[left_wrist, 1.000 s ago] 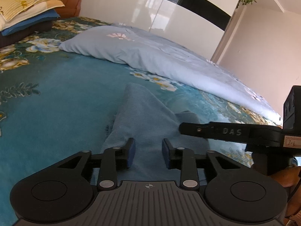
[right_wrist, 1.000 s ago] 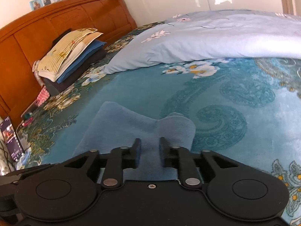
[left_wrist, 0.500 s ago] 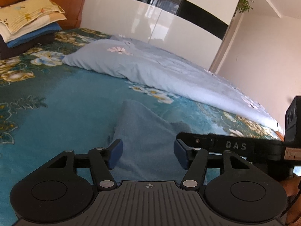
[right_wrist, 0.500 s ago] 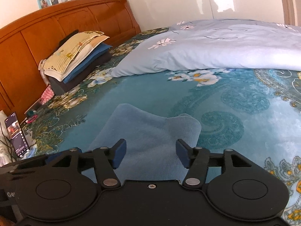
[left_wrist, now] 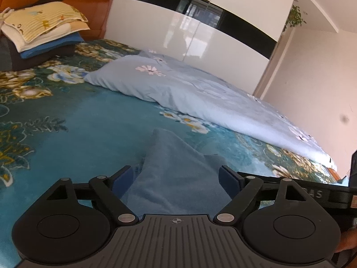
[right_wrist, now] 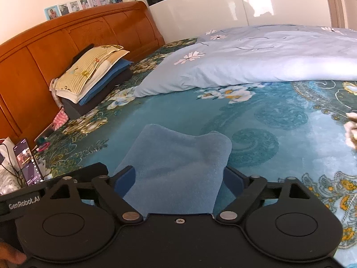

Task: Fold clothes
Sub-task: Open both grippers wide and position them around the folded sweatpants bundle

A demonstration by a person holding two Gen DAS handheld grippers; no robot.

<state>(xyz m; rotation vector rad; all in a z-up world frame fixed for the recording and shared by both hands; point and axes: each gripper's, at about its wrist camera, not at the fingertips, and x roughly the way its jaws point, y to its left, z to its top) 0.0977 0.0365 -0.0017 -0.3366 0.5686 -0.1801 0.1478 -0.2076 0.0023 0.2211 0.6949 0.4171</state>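
The left gripper and right gripper have been opened wide and lifted back; the blue garment is released, left folded.

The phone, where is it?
In the right wrist view, the phone stands lit at the far left, beside the bed, below the wooden headboard.

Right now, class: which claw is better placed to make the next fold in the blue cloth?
Probably the right claw: open, with the blue cloth centred between its fingers. The left claw, equally open, sits toward the cloth's edge.
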